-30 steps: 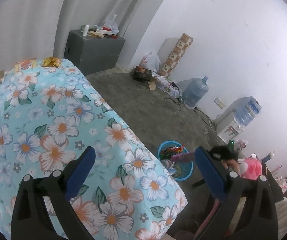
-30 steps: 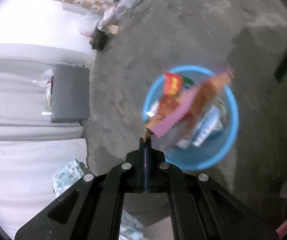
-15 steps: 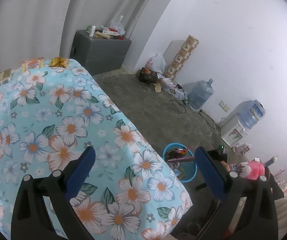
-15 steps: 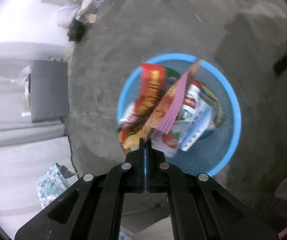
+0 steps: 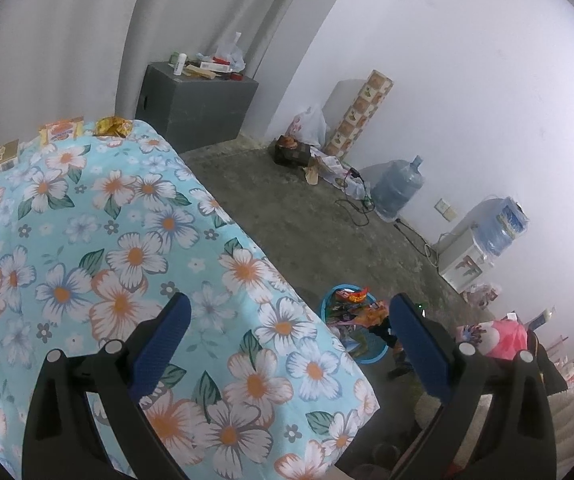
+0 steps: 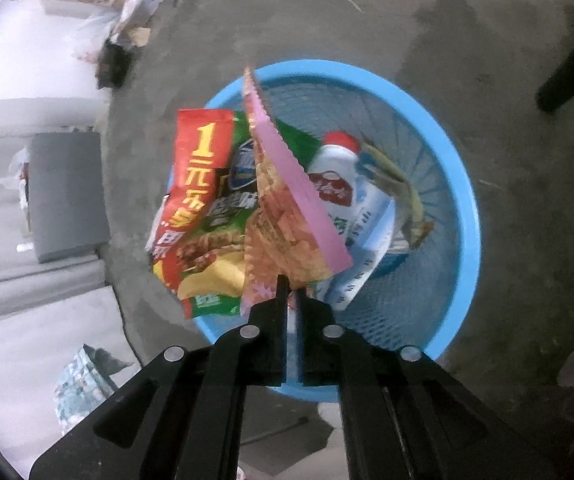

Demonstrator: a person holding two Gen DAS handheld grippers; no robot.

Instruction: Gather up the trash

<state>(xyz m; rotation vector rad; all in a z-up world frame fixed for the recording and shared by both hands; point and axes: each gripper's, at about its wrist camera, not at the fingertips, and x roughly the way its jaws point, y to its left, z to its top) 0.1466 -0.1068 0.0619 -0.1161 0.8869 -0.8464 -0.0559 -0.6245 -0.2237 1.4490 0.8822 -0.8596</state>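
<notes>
In the right wrist view my right gripper (image 6: 293, 284) points down over a blue mesh basket (image 6: 463, 208) on the floor. Its jaws are opening, with a thin gap between them. The lower edge of a pink snack wrapper (image 6: 299, 184) still stands between the tips. Inside the basket lie a red-green chip bag (image 6: 203, 184), a white bottle (image 6: 339, 176) and a banana peel (image 6: 403, 196). My left gripper (image 5: 287, 304) hangs open and empty above the flowered tablecloth (image 5: 127, 240). The left wrist view shows the basket (image 5: 371, 354) beside the table's corner.
Snack packets (image 5: 61, 131) and a golden wrapper (image 5: 113, 126) lie at the table's far edge. A grey cabinet (image 5: 195, 104) stands by the curtain. Water jugs (image 5: 397, 188), cables and bags line the white wall. A dark furniture leg (image 6: 571, 76) stands near the basket.
My right gripper has come down closer over the basket with the pink wrapper, and a gap has appeared between its jaws. The left gripper has stayed put.
</notes>
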